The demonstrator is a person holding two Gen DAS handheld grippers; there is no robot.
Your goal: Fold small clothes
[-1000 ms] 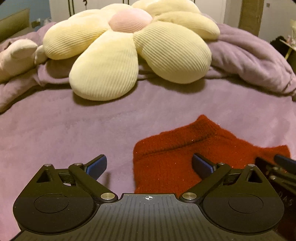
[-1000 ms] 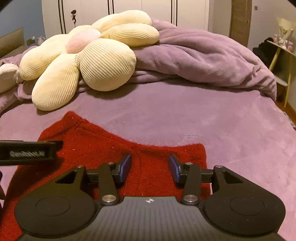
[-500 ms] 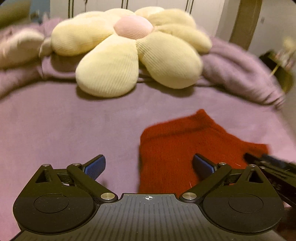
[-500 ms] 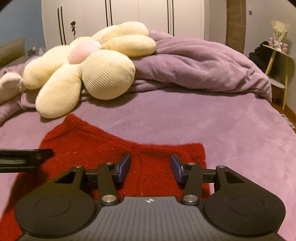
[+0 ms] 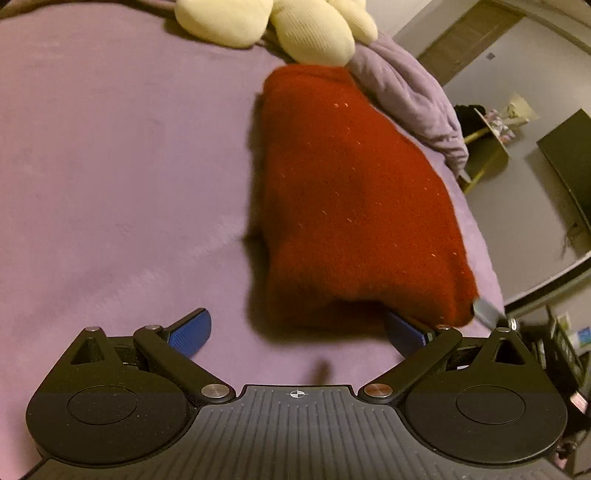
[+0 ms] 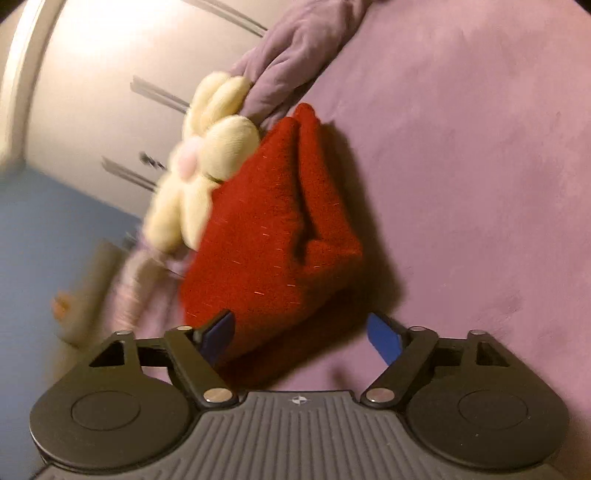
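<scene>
A red knit garment (image 5: 354, 199) lies doubled over in a thick bundle on the purple bed (image 5: 110, 166). My left gripper (image 5: 297, 330) is open wide just short of the bundle's near edge, which overhangs its right pad; nothing is pinched. In the right wrist view the red garment (image 6: 266, 236) rises in a tent-like fold. My right gripper (image 6: 301, 338) is rolled over, with its jaws opening. The garment's near corner sits between them against the left pad, and the right pad stands apart from it. A grey tip of the right gripper (image 5: 487, 312) shows at the bundle's right corner.
A yellow flower pillow (image 5: 310, 33) (image 6: 207, 162) lies just beyond the garment. Beside it is a crumpled purple blanket (image 5: 413, 96). White wardrobe doors (image 6: 92, 92) stand behind the bed. A small side table (image 5: 491, 136) stands off its right side.
The garment lay flat before and is now folded over into a bundle. Both grippers swung sideways and rolled. The right jaws have spread wider.
</scene>
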